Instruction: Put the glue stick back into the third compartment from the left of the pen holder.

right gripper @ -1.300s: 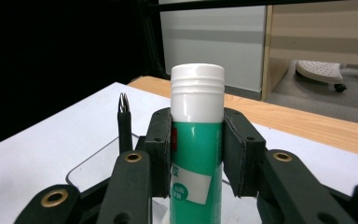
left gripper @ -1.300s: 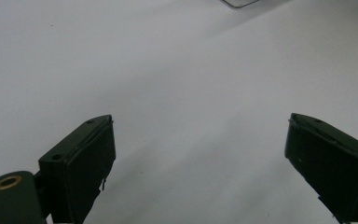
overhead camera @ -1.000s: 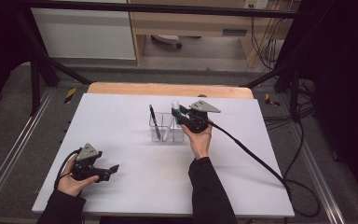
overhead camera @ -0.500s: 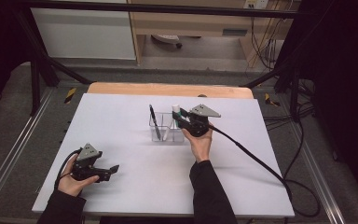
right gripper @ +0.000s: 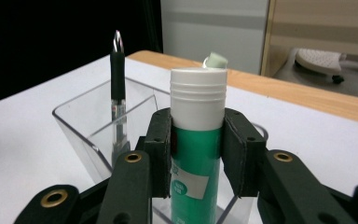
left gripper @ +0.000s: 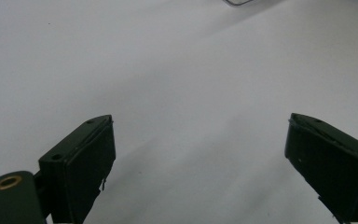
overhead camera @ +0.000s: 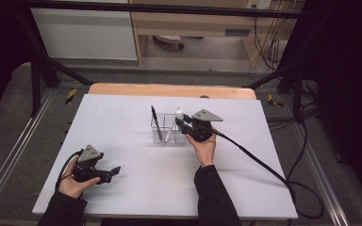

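Glue stick (right gripper: 197, 140) clamped upright by right gripper (right gripper: 198, 151) (over clear holder (right gripper: 88, 121)) | left gripper (left gripper: 198, 163) jaws apart, high view: resting on table (overhead camera: 122, 113)

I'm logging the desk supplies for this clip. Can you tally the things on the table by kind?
Clear holder: 1
Pen: 1
Glue stick: 1, clamped in the right gripper
Pale green-tipped item behind the glue stick: 1, kind unclear
Total: 4
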Available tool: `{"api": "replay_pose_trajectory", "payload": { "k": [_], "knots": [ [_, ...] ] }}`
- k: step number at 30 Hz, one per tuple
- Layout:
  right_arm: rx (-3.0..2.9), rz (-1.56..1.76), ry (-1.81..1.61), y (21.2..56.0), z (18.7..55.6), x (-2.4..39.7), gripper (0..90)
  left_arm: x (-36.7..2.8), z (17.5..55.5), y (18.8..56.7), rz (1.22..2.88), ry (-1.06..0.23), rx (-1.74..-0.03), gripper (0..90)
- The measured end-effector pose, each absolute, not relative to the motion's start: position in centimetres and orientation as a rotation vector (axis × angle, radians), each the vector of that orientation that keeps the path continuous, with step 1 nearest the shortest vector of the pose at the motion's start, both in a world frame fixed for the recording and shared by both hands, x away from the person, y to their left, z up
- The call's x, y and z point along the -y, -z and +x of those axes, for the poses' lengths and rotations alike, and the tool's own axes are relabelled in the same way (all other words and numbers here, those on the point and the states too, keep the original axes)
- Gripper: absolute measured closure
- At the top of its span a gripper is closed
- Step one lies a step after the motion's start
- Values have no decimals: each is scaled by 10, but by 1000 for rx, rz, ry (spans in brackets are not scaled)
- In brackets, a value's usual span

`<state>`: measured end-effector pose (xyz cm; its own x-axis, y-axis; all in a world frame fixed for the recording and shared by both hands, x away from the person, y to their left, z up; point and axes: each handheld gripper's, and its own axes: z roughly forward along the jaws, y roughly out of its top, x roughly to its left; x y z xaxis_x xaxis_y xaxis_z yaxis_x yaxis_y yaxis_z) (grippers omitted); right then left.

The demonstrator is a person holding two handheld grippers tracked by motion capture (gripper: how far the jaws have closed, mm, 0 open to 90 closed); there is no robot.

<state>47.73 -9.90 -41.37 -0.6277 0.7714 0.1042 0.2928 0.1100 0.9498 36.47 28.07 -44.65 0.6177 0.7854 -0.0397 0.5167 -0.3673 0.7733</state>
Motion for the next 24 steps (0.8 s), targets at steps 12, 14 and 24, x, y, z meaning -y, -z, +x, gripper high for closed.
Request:
{"api": "replay_pose_trajectory", "payload": {
  "k": [12, 14, 24],
  "knots": [
    [-2025, 1025, -1492, 395, 467, 108, 440, -280, 365, 447, 2055, -433, -1023, 85],
    [-2046, 1034, -1472, 391, 465, 111, 371, -280, 365, 447, 2057, -433, -1022, 85],
    [-2197, 1049, -1376, 377, 448, 128, 120, -280, 365, 448, 2062, -431, -1022, 85]
  ]
}}
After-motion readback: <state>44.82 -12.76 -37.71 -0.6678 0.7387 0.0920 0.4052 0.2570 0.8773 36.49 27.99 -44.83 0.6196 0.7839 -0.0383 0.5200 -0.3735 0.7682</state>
